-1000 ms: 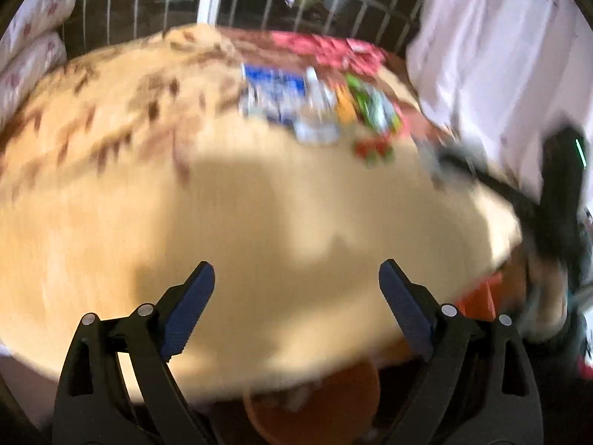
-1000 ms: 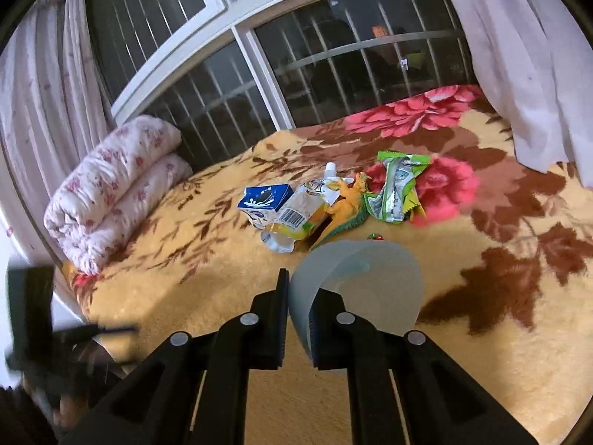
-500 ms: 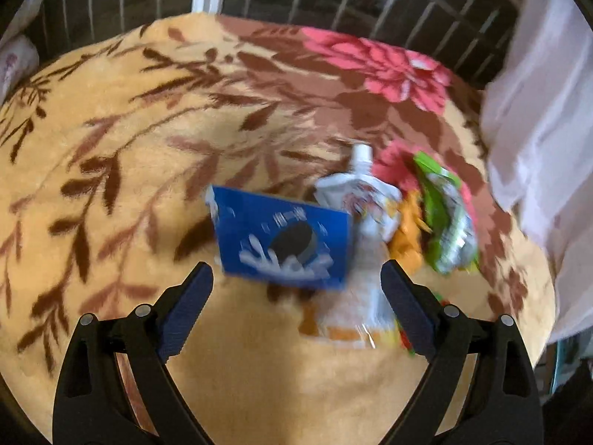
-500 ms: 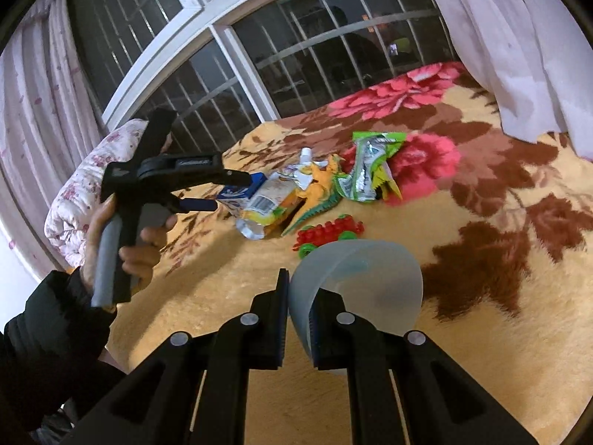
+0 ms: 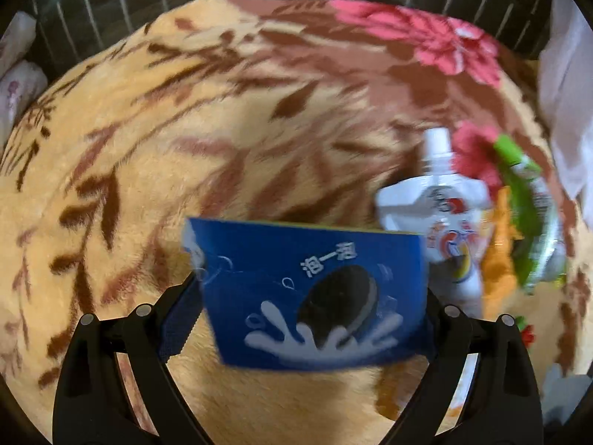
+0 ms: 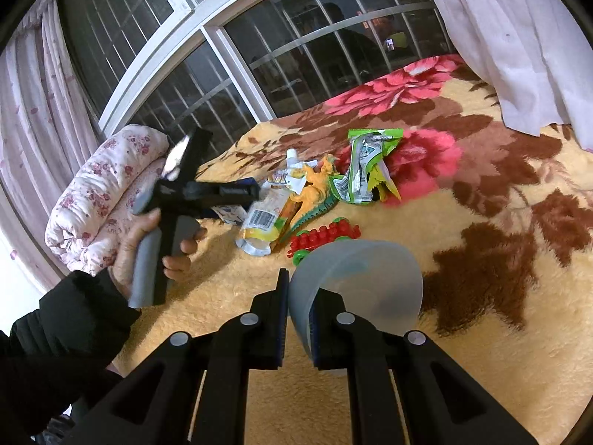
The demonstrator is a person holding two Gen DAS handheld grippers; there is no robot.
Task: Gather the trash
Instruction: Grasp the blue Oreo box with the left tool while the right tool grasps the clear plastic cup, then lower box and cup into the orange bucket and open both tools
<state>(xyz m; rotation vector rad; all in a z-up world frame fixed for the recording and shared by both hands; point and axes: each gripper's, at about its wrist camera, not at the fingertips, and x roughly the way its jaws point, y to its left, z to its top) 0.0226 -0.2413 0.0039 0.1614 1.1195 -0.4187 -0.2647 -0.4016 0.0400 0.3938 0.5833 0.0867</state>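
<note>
Hard to read beyond the right finger of the left tool (image 5: 307,300): a white spouted pouch (image 5: 437,204), a green foil wrapper (image 5: 526,200) and something orange, all smeared by blur. Cannot tell whether the pads already press. Closing around a blue cookie box (image 5: 296,259), flat cardboard with a splash print, standing between the two fingers and hiding both tips. Seen from the right tool (image 6: 298,289), mostly covered by the left tool and the hand (image 6: 148,244) gripping its grey handle.

Ahead of the right tool: a barcode pouch, an orange toy dinosaur (image 6: 315,193), a knobbly red toy (image 6: 326,233), all lying close together on the plush floral blanket (image 6: 481,333) of the bed. Far left, a rolled quilt (image 6: 103,193); far right, a sheer curtain (image 6: 500,37).

Clamped together on the thin wall of a translucent plastic tub (image 6: 370,278), rounded, blocking the blanket behind.
</note>
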